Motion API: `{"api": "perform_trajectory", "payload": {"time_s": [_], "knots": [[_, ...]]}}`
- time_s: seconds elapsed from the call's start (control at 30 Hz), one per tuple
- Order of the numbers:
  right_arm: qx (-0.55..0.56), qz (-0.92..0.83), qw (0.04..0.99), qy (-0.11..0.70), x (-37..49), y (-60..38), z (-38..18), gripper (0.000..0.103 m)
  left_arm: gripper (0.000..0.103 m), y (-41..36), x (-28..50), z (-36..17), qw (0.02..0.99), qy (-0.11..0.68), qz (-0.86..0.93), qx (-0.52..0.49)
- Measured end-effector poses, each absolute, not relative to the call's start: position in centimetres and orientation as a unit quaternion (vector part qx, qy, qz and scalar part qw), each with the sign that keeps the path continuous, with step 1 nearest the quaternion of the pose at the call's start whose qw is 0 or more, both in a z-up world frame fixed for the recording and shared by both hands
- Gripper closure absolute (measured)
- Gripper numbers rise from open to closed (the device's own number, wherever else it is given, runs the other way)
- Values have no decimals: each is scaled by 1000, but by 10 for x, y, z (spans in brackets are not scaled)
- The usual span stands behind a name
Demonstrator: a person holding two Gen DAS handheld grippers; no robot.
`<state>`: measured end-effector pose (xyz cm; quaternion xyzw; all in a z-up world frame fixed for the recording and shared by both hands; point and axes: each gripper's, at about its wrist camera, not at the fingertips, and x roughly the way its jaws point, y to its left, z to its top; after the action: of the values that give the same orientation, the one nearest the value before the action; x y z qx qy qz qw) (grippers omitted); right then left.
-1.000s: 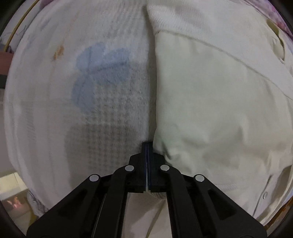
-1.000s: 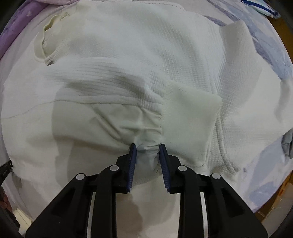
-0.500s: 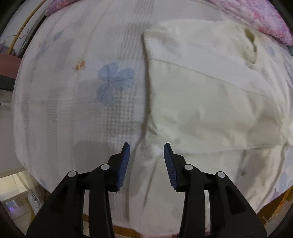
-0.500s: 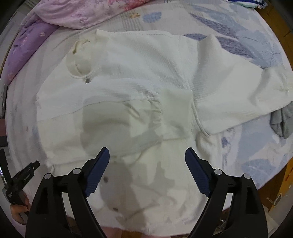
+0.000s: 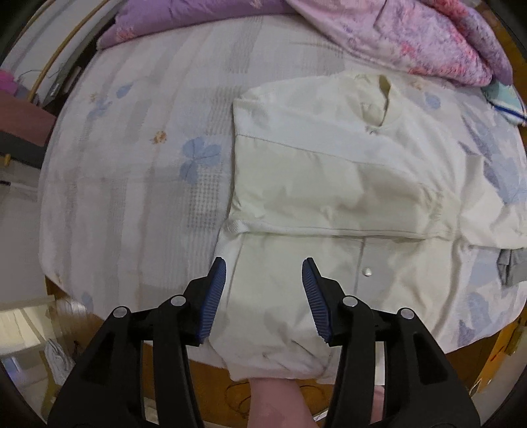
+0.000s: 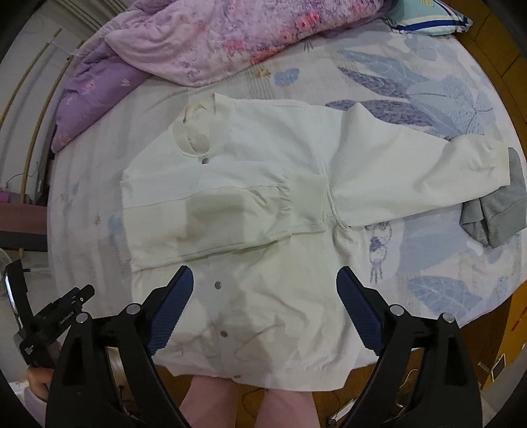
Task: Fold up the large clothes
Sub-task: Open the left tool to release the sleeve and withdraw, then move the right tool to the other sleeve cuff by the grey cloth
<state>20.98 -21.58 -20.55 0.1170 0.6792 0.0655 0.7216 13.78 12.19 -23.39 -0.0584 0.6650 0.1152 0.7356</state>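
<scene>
A cream snap-button jacket [image 6: 257, 197] lies face up on the bed, collar far. Its left sleeve [image 6: 214, 217] is folded across the chest; its right sleeve [image 6: 411, 177] lies spread out to the right. In the left wrist view the jacket [image 5: 329, 184] fills the right half. My left gripper [image 5: 263, 289] is open and empty above the jacket's lower left hem. My right gripper [image 6: 265, 303] is wide open and empty above the lower front, over the snaps [image 6: 218, 285]. The left gripper's body [image 6: 62, 316] shows at the right wrist view's lower left.
A purple floral quilt [image 6: 204, 42] is bunched at the bed's far side. A grey garment [image 6: 494, 214] lies by the right cuff. A striped pillow [image 6: 428, 19] sits far right. The bed's wooden front edge [image 6: 494, 329] and my legs [image 6: 250, 408] are below the hem.
Both grippers let go of the folded sleeve, opened, and pulled back and up from the jacket. The folded sleeve stays across the chest.
</scene>
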Motion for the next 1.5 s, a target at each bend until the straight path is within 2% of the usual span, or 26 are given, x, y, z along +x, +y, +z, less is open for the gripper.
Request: {"api": "perform_trajectory", "payload": {"time_s": [0.27,0.67,0.93,1.37,1.5], "knots": [[126,80,718,679,191,-229,-181,17,48,88,107,-206,740,661,101,-65],[170,10,737,654,126,-249,-148,16,48,52,100,-176,780,625,29,2],[211,-34,739,639,97,-287,-135,16,48,-2,101,-161,796,602,-37,41],[280,-56,718,635,115,-408,-167,15,43,-126,134,-165,795,599,-62,70],[292,-53,710,638,136,-461,-183,15,36,-169,156,-178,784,615,-56,65]]}}
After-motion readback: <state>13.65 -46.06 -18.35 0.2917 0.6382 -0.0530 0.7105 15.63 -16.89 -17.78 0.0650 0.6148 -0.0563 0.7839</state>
